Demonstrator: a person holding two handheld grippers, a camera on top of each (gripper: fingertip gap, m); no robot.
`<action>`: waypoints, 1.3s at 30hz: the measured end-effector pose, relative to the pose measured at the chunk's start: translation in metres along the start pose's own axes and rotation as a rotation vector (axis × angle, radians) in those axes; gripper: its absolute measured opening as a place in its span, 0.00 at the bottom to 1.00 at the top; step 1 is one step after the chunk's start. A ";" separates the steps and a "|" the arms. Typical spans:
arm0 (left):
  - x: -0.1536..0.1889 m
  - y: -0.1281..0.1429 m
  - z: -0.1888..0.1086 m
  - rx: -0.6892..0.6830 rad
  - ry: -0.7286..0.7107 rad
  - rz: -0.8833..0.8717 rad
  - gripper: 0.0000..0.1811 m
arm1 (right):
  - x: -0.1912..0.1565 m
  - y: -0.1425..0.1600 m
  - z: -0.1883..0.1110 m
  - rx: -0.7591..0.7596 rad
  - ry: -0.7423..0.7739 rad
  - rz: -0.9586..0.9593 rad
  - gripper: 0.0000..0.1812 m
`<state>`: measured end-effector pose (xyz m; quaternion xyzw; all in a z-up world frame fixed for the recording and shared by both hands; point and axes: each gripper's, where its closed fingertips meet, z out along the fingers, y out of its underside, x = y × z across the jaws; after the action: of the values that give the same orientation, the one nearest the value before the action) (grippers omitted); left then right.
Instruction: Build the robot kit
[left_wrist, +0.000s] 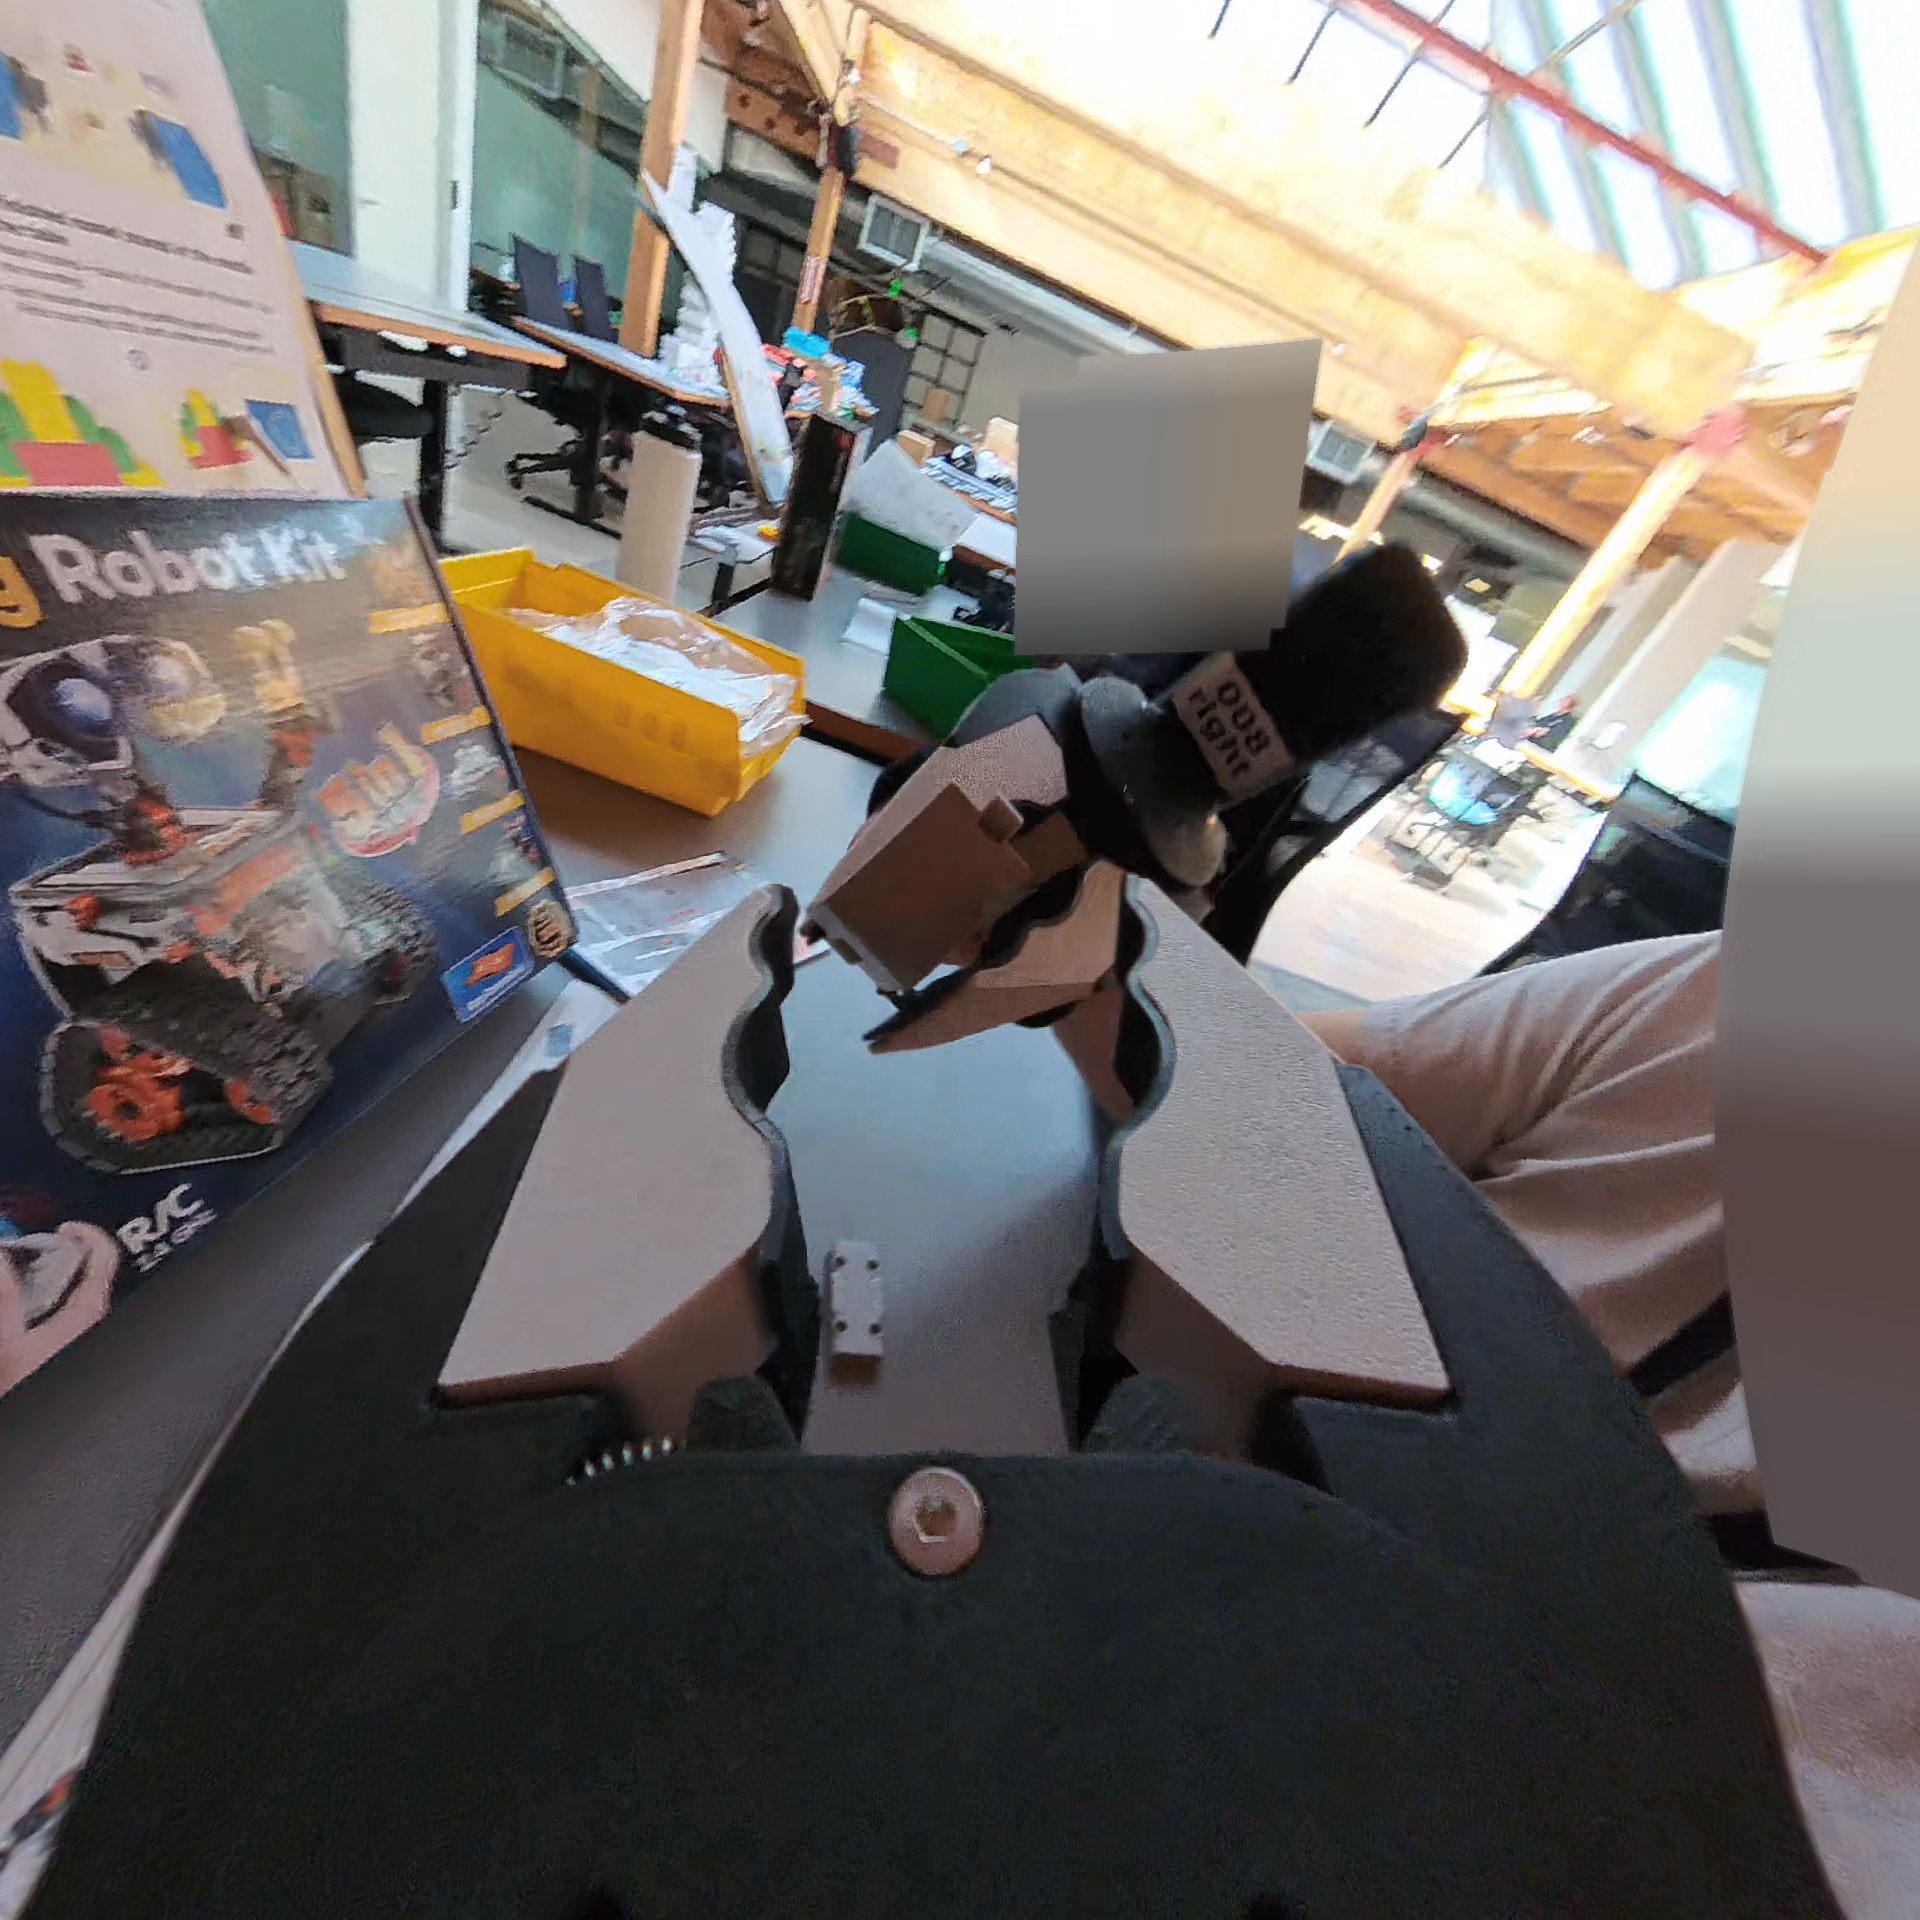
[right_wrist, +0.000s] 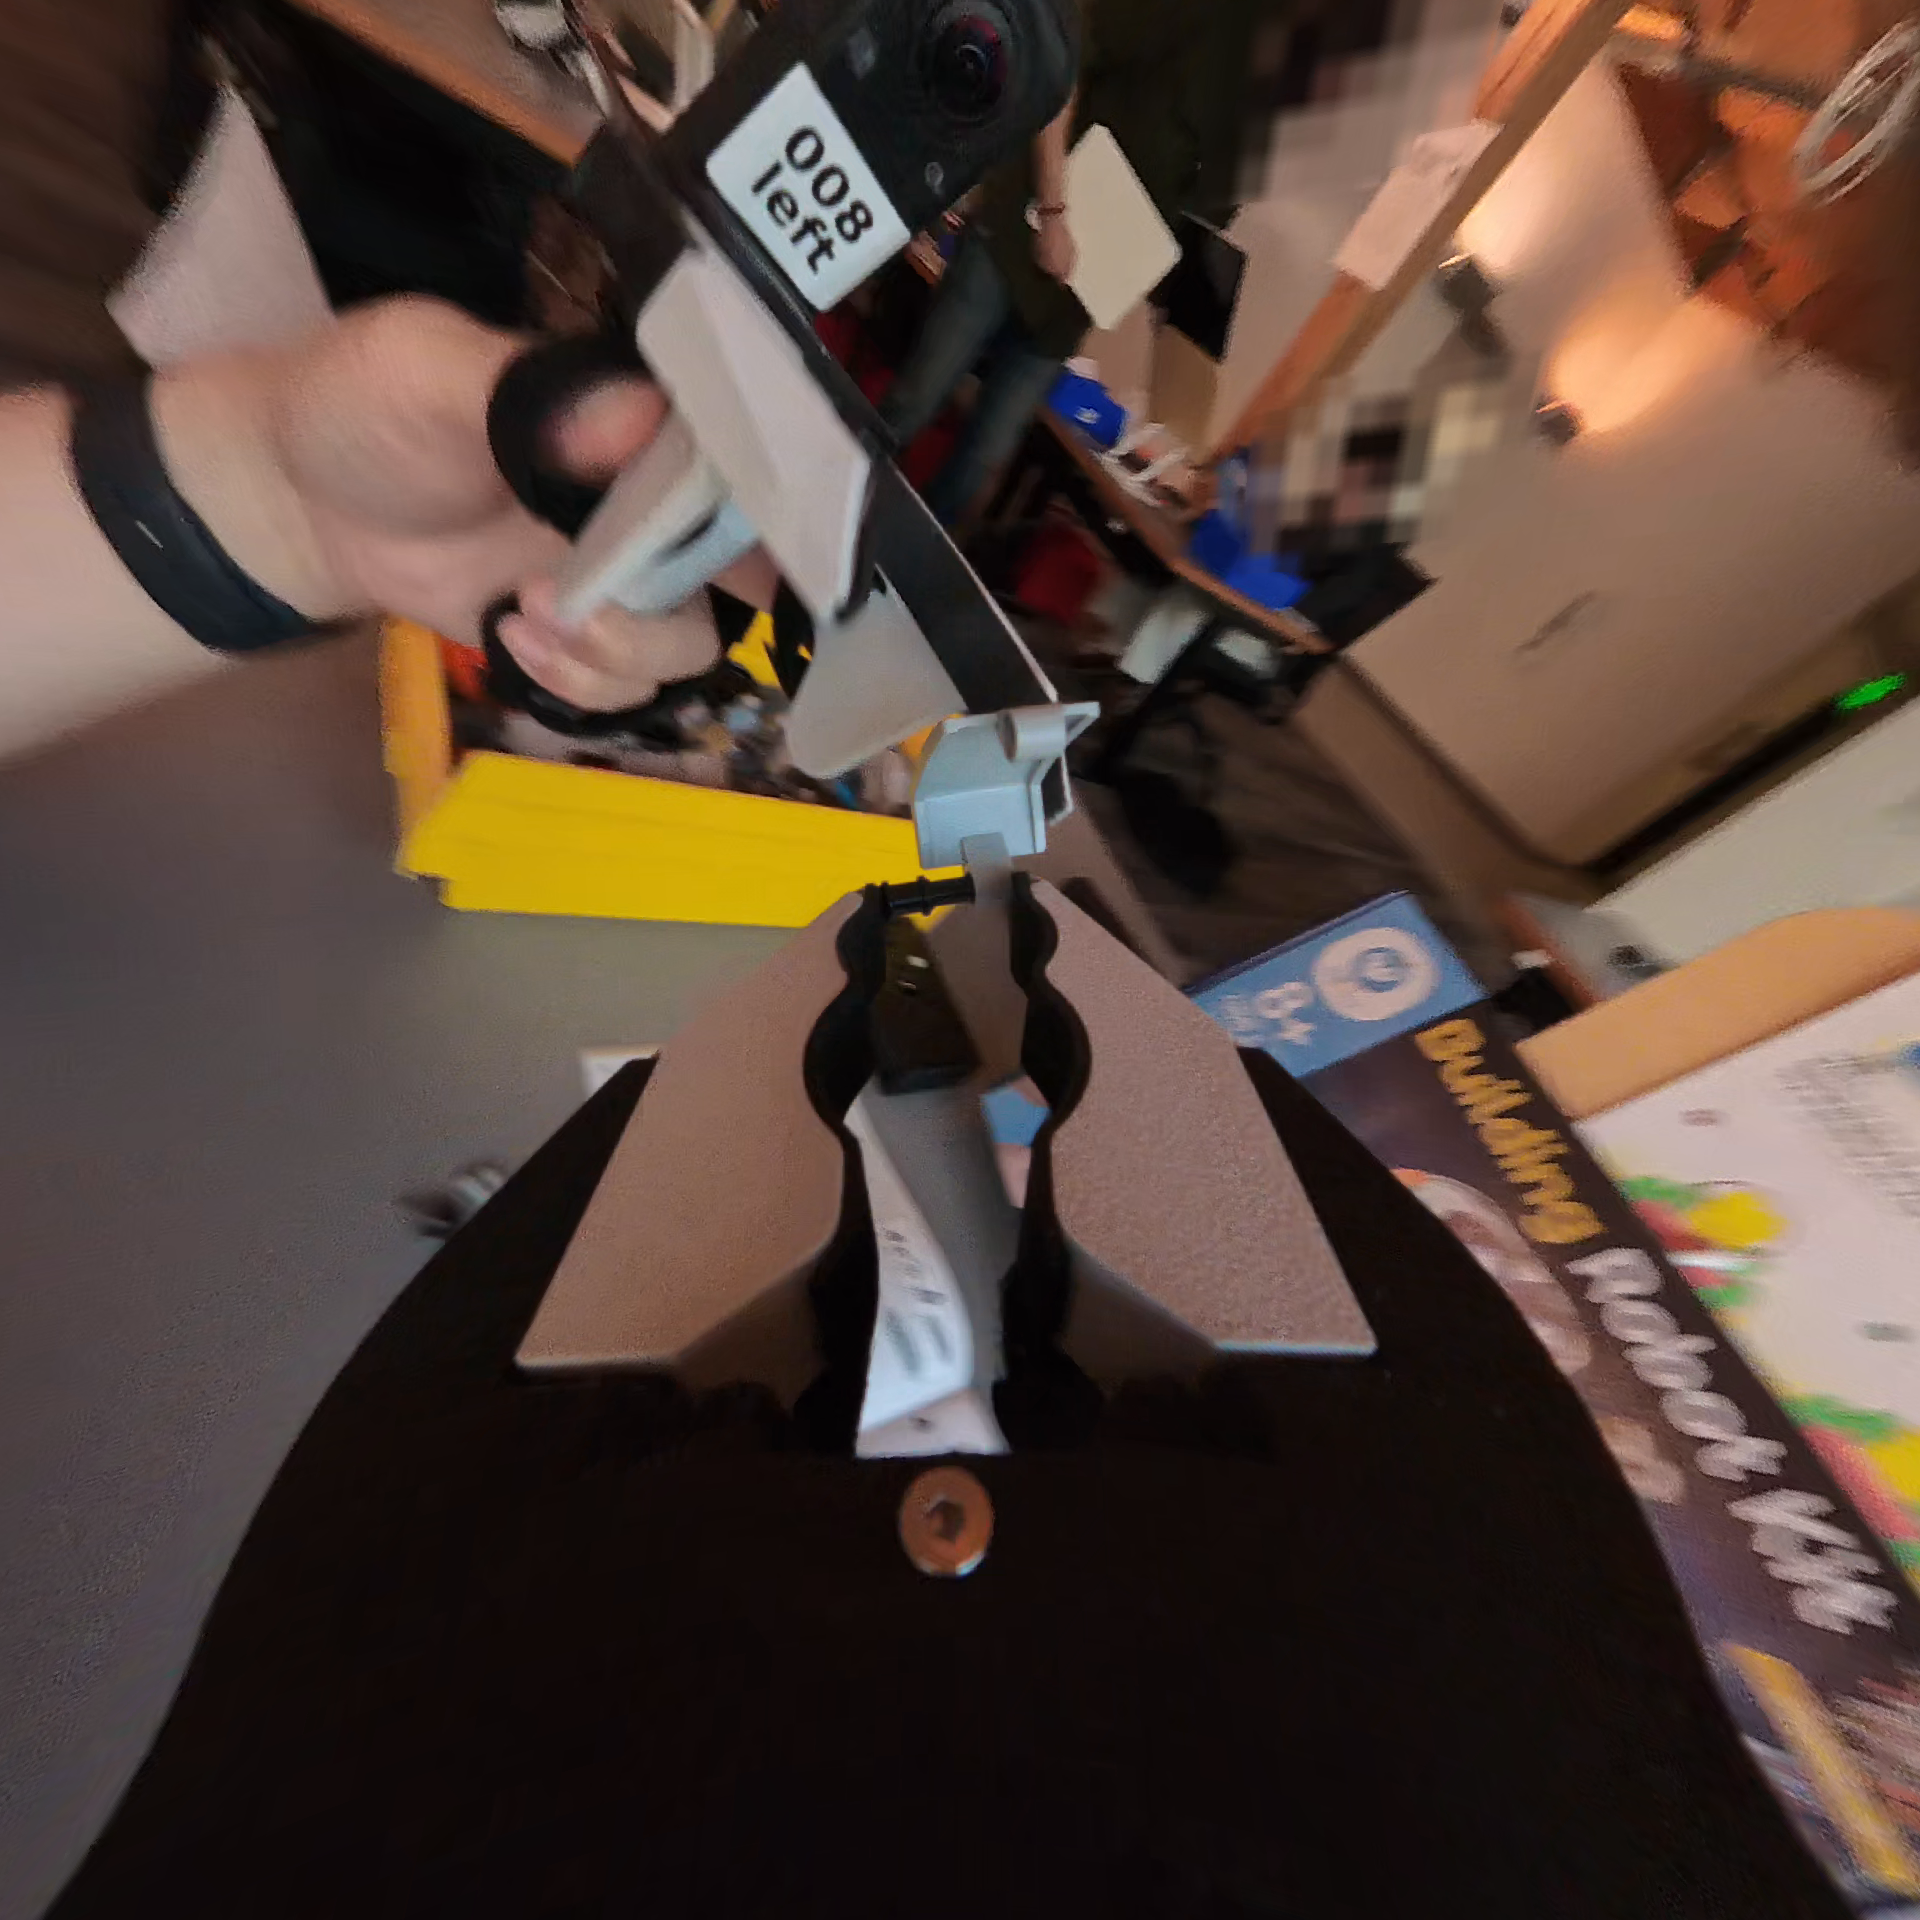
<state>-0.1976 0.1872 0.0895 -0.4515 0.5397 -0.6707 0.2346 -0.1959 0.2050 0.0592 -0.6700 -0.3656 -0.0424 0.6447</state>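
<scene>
My left gripper (left_wrist: 961, 920) has its jaws set wide on a grey building piece (left_wrist: 925, 883) with a small tab, held in the air above the dark table (left_wrist: 935, 1164). In the right wrist view the same piece (right_wrist: 987, 790) sits at the tip of the left gripper (right_wrist: 925, 717), held by a person's hand (right_wrist: 364, 468). My right gripper (right_wrist: 948, 899) is shut on a small black pin (right_wrist: 925, 894) that lies across its tips and butts against the piece's tab. In the left wrist view the right gripper (left_wrist: 914, 1023) reaches in under the piece with the pin (left_wrist: 891, 1027).
A blue box picturing a tracked robot (left_wrist: 239, 831) stands at the left and also shows in the right wrist view (right_wrist: 1558, 1299). A yellow bin (left_wrist: 623, 707) with plastic bags sits behind. Green bins (left_wrist: 935, 675) lie farther back. A small grey part (left_wrist: 854, 1311) lies on the table. Less than 4 cm separates the two grippers' tips. Both grippers' tips are roughly 25 centimetres from the tracked robot (left_wrist: 239, 831).
</scene>
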 end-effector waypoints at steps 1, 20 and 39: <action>0.004 -0.004 -0.004 0.023 0.031 -0.023 0.36 | 0.002 -0.001 -0.002 -0.015 0.048 -0.088 0.12; 0.030 0.024 0.008 -0.180 -0.327 0.944 0.14 | -0.030 -0.010 -0.018 -0.105 -0.067 -0.349 0.12; 0.065 0.013 0.000 -0.096 -0.246 1.004 0.13 | -0.037 -0.047 -0.032 0.036 0.005 -0.466 0.16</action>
<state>-0.2315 0.1309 0.1008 -0.2227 0.6882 -0.3920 0.5684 -0.2354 0.1557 0.0835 -0.5559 -0.5095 -0.1852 0.6301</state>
